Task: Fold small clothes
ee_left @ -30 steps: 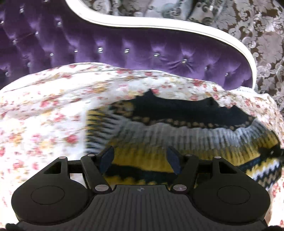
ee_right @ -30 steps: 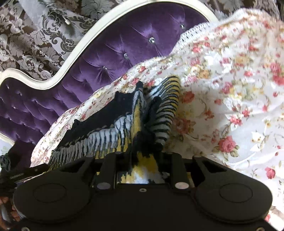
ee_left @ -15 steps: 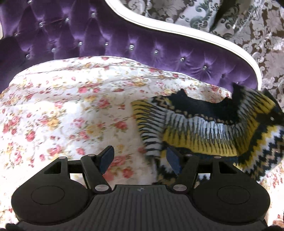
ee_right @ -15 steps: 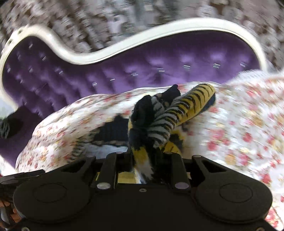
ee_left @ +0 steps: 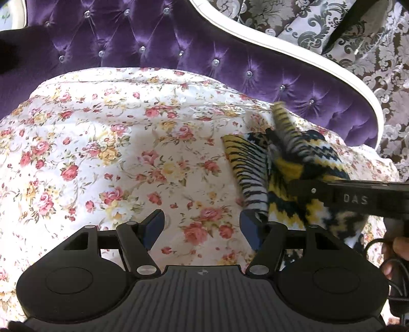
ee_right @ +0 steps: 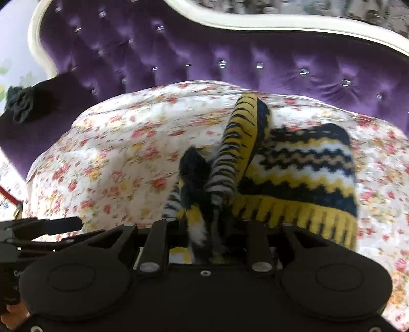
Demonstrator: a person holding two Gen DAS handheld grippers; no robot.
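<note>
A small knitted sweater (ee_right: 301, 176) in yellow, black and white zigzag stripes lies bunched on the floral bedspread (ee_right: 122, 153). My right gripper (ee_right: 207, 229) is shut on a gathered part of it, with a striped sleeve (ee_right: 237, 143) standing up above the jaws. In the left wrist view the sweater (ee_left: 288, 166) lies at the right, with the right gripper's body (ee_left: 358, 196) across it. My left gripper (ee_left: 202, 227) is open and empty over the bedspread (ee_left: 127, 153), just left of the sweater.
A purple tufted headboard (ee_left: 179, 43) with a white frame (ee_left: 294, 56) runs behind the bed. Patterned grey wallpaper (ee_left: 332, 23) is behind it. A dark cushion (ee_right: 28, 107) sits at the far left of the right wrist view.
My right gripper has carried its part of the sweater across, bunching the garment to the right. My left gripper, earlier over the sweater, now hovers over bare bedspread.
</note>
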